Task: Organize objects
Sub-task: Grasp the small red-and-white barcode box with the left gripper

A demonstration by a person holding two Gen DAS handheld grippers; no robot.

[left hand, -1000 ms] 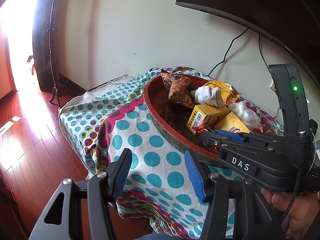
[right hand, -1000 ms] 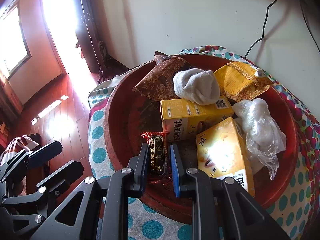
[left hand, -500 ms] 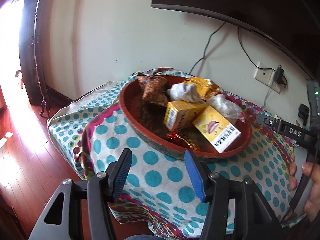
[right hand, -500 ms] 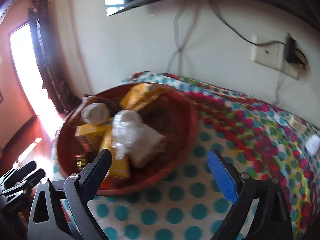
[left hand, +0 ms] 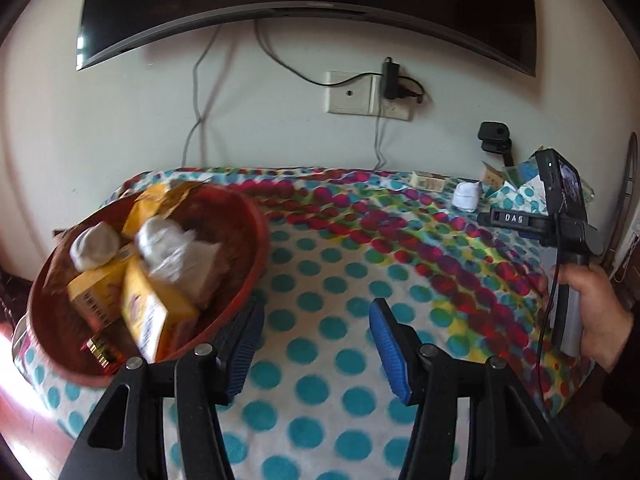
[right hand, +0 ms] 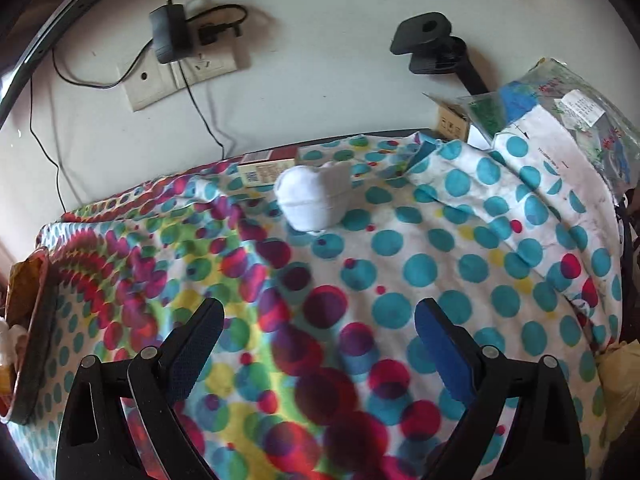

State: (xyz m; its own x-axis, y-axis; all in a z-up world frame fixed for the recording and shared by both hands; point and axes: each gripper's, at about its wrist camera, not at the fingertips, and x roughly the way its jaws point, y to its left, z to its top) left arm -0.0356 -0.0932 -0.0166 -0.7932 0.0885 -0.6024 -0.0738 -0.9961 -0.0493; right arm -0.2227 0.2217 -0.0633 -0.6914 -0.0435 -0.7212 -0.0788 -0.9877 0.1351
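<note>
White sock (right hand: 314, 194) lies ahead of the right tongs (right hand: 316, 344), which are wide open, empty and nearer. Left tongs (left hand: 316, 344) are half open and empty too.

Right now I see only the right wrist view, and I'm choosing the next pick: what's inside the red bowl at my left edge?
Observer: The red bowl holds yellow boxes, a rolled white sock and a crumpled plastic bag.
Operator: Is the left claw carrying anything?
Observer: No. The left claw is open and empty, over the dotted cloth just right of the bowl.
Operator: Who's holding my side?
Observer: A hand grips the handle of the right claw at the cloth's right edge.
</note>
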